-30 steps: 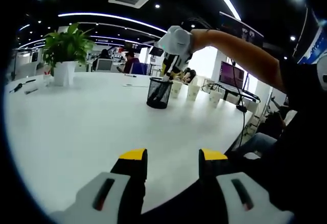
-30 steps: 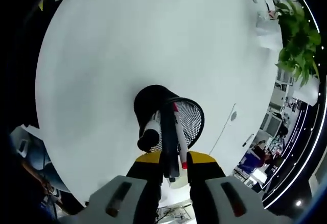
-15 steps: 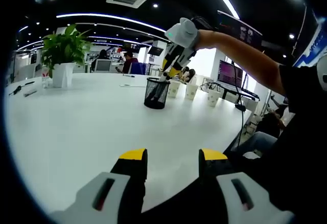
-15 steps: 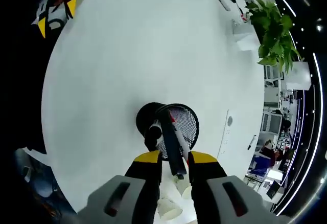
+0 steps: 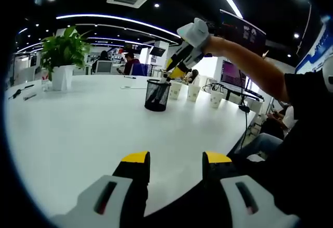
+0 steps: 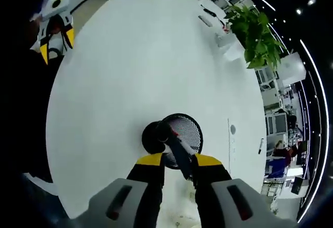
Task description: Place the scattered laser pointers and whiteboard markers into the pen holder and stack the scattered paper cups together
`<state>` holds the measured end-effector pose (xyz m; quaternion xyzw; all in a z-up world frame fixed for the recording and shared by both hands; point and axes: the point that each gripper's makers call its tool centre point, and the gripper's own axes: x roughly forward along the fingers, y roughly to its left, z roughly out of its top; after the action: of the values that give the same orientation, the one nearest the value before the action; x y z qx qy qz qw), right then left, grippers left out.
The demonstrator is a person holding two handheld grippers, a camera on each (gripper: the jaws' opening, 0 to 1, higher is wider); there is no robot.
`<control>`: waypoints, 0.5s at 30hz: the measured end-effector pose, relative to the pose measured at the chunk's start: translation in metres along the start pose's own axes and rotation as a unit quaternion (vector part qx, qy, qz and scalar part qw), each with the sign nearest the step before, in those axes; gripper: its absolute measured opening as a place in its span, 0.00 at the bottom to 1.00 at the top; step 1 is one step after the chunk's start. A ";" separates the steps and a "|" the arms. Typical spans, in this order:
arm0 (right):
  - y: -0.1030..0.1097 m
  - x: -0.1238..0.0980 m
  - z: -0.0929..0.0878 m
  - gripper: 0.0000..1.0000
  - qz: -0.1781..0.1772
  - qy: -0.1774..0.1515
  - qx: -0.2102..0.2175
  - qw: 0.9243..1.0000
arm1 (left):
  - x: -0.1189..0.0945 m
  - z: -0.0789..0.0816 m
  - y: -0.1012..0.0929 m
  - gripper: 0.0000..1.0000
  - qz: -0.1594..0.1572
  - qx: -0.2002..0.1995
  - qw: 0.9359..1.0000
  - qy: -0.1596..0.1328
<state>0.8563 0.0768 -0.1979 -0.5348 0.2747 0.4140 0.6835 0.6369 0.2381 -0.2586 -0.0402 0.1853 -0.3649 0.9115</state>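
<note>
1. The black mesh pen holder (image 6: 177,137) stood on the white table (image 6: 130,72) right in front of the right gripper (image 6: 176,161), just beyond its yellow tips; in the left gripper view the pen holder (image 5: 157,95) sat well ahead of the left gripper (image 5: 171,159).
2. Inside the holder, a dark marker (image 6: 179,150) leaned out over the rim toward the right gripper, with a red-tipped pen beside it.
3. Three paper cups (image 5: 193,92) stood apart from one another just behind the holder, unstacked.
4. The right gripper's jaws stood slightly apart; the marker's end lay between them, but I could not tell whether they were clamped on it.
5. The person's arm (image 5: 244,64) reached across, tilting the right gripper (image 5: 174,72) down over the holder.
6. The left gripper hung low over the near table edge, jaws apart, gripping nothing.
</note>
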 end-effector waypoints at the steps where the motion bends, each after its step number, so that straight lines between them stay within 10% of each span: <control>1: 0.000 0.000 0.000 0.24 -0.006 -0.009 0.007 1.000 | 0.000 0.000 -0.001 0.42 -0.001 0.000 1.000 0.000; 15: -0.011 -0.014 0.007 0.24 -0.069 -0.106 0.087 0.988 | 0.001 0.001 -0.001 0.42 -0.003 0.003 1.000 0.004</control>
<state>0.8587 0.0783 -0.1791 -0.4441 0.1979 0.3948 0.7796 0.6375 0.2361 -0.2576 -0.0370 0.1877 -0.3686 0.9097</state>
